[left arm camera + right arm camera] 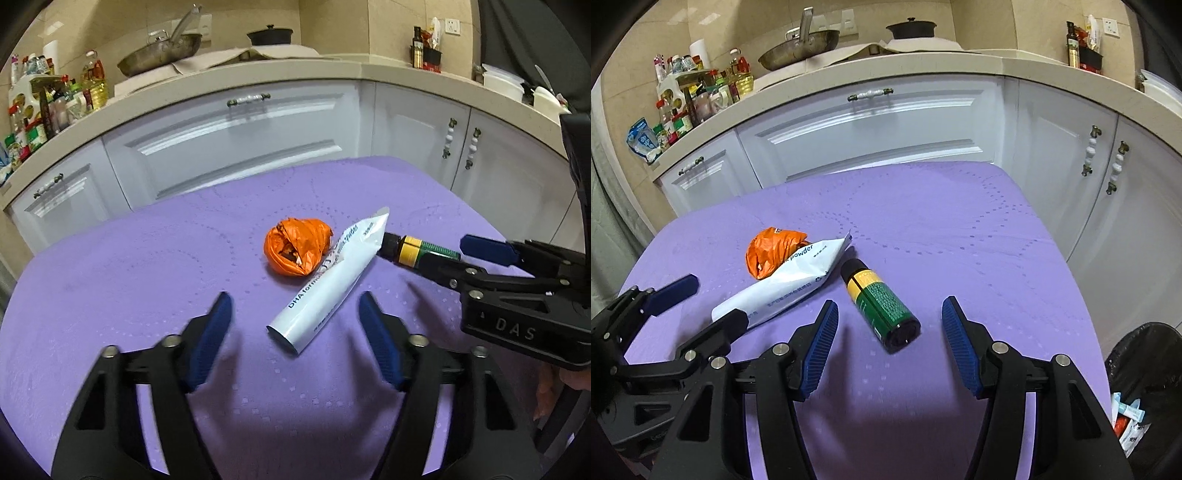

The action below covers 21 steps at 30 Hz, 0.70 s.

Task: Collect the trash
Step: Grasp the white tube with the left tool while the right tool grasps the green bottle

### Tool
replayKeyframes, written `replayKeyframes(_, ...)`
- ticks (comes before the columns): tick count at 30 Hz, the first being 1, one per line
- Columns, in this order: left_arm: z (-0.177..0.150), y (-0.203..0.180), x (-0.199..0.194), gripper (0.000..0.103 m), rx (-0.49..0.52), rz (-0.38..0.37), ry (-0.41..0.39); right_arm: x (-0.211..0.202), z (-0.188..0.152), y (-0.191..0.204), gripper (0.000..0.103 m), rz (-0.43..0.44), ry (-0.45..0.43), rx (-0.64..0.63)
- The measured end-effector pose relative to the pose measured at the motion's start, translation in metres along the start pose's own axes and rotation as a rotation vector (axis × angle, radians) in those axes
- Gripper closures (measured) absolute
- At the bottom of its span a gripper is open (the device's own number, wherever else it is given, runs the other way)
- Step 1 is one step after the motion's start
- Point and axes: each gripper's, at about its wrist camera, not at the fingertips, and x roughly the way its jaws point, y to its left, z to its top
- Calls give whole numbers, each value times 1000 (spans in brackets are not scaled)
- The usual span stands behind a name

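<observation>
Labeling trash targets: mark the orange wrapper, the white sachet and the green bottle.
orange wrapper (297, 251): left wrist view, middle of the crumpled ball.
white sachet (325, 288): left wrist view, middle of its printed face.
green bottle (882, 302): right wrist view, green label on its side.

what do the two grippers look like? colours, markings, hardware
Both match: the left gripper and right gripper have matte black plastic frames with triangular cut-outs and silver round bolt heads at the pivots. Fingers carry blue ribbed pads. The right gripper's body shows embossed "DAS" lettering in the left wrist view. No cables or sleeves are visible.
</observation>
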Motion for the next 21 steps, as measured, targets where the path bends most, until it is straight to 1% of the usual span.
replayKeyframes(1,0,0,2,45,-1,-3,6,2,1,0,45,2,6,-3)
replayKeyframes(2,-1,0,4,51,0,-7,14,5,1,1,45,5,14,-5)
replayKeyframes(4,-2,0,8,57,3,-21,30,9,2,3,46,7,26,-12)
replayKeyframes(5,-2,-1,9,63,5,-30,36,11,2,3,48,8,34,-17)
replayKeyframes(6,-2,-1,10,68,6,-34,38,13,2,4,50,11,48,-21)
replayKeyframes(7,-2,-2,10,69,11,-39,40,15,2,4,52,12,54,-23)
replayKeyframes(8,-3,-3,10,72,16,-44,41,16,3,4,57,14,59,-24)
replayKeyframes(9,-3,-4,10,78,22,-49,42,16,3,4,62,16,61,-25)
replayKeyframes(11,-3,-6,10,83,34,-56,41,16,2,5,69,18,68,-30)
replayKeyframes(14,-3,-11,10,89,57,-62,40,15,1,5,75,17,64,-30)
replayKeyframes(18,-4,-16,8,95,77,-60,34,13,-1,4,76,22,61,-21)
replayKeyframes(21,-4,-15,9,97,73,-60,38,13,-1,4,77,22,60,-18)
